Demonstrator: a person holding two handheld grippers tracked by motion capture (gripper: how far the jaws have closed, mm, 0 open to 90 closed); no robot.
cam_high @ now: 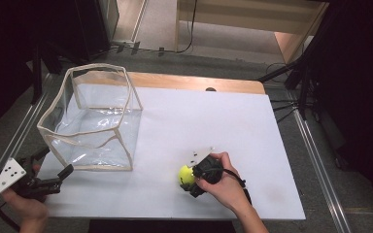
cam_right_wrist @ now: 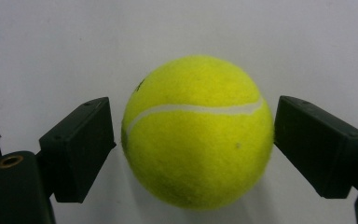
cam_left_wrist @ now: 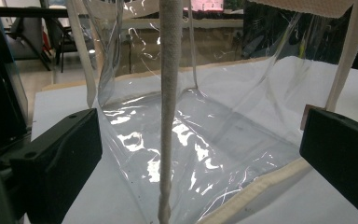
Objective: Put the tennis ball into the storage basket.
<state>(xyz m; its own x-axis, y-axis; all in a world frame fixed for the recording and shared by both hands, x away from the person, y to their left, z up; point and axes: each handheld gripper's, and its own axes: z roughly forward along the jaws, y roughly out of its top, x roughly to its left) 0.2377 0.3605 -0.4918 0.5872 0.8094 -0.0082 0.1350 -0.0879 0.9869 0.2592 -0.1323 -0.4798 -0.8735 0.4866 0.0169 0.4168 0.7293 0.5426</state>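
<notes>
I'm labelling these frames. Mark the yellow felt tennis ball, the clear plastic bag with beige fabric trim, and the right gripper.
Yellow felt tennis ball [cam_right_wrist: 198,133]: right gripper view, centre of its face.
Clear plastic bag with beige fabric trim [cam_high: 97,141]: high view, near transparent wall.
Right gripper [cam_right_wrist: 193,140]: right gripper view, midway between its fingers.

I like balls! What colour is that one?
The tennis ball is bright yellow-green, clearest in the right gripper view.

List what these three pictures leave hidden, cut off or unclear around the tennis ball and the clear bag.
- Tennis ball: high view, the right gripper and hand cover its right half.
- Ball's underside: right gripper view, its own bulge hides its contact with the table.
- Clear bag: left gripper view, the top edge cuts off its rim.
- Left gripper: high view, too small to judge contact with the bag.
</notes>
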